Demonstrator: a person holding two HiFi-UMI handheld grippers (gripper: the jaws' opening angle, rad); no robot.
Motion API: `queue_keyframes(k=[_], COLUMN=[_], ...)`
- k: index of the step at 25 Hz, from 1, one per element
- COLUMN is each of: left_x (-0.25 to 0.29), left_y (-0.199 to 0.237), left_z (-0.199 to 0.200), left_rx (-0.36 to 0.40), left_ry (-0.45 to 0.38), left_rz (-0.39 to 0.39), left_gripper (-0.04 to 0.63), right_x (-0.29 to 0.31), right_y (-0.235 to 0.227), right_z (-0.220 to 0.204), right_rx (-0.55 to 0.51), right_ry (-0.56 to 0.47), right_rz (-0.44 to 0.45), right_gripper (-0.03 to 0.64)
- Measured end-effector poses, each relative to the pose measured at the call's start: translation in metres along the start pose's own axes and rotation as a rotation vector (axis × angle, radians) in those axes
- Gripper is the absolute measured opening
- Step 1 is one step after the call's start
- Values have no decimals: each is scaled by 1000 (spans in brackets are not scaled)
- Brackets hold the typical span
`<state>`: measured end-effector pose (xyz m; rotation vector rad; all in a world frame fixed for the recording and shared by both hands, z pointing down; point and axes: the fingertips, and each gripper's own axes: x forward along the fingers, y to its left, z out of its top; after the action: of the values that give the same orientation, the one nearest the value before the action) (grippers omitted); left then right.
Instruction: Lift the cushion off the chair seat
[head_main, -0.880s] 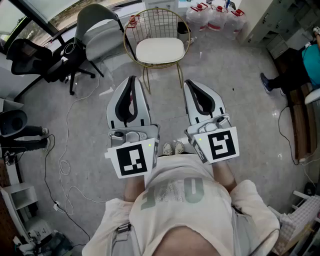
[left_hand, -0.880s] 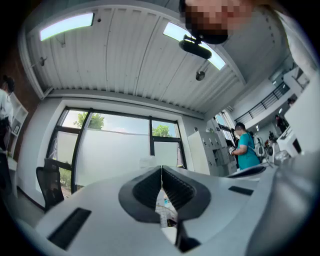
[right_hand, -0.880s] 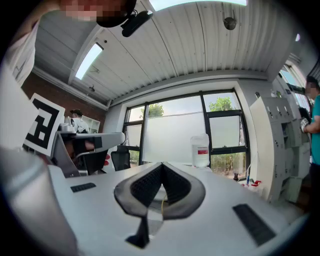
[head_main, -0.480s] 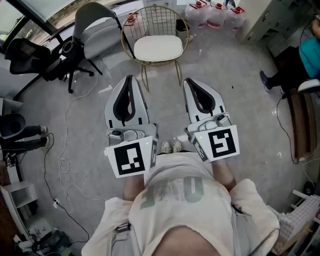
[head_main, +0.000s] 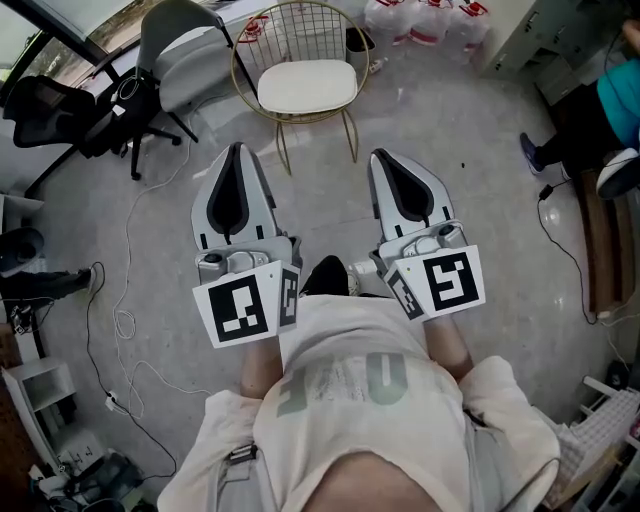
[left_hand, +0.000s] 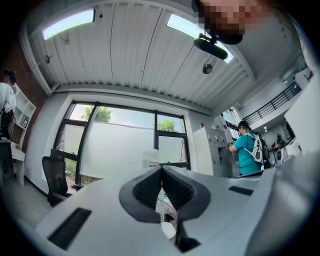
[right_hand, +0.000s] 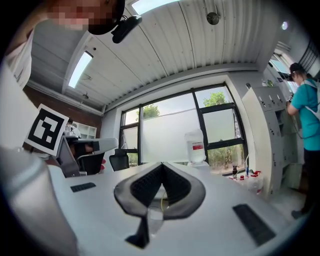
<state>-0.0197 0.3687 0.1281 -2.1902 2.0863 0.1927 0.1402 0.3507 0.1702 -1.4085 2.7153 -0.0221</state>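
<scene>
Head view looks steeply down, gripper views forward (chair (head_main: 295, 38) shared).

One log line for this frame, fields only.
phase: pre-grasp | left tongs: shut, empty | right tongs: shut, empty | cushion: on wire chair seat, untouched

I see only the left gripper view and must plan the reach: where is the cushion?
Observer: In the head view the cushion lies on the wire chair, across bare floor from both grippers, with neither touching it.
Operator: Anything on top of it?
Observer: No, its top is bare.
Operator: What about the right gripper?
Observer: The right gripper is shut and empty, and is held beside the left gripper.
</scene>
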Motion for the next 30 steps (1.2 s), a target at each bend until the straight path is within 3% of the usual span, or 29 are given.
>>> queue_keyframes(k=[8, 15, 22, 30], left_x=[30, 86, 181, 328], left_y=[5, 17, 38, 85], left_z=[-13, -29, -43, -63], left_rx=[-22, -29, -40, -80], left_ry=[22, -1, -16, -15], left_rz=[-3, -23, -44, -101], left_gripper=[14, 14, 14, 14], right_x=[11, 61, 148, 305], right_y=[-29, -58, -95, -142], right_z=[-4, -12, -18, -18], right_rx=[17, -38, -82, -103], right_ry=[-12, -32, -23, -16], right_rz=[-35, -77, -96, -99], right_gripper=[17, 17, 16, 16])
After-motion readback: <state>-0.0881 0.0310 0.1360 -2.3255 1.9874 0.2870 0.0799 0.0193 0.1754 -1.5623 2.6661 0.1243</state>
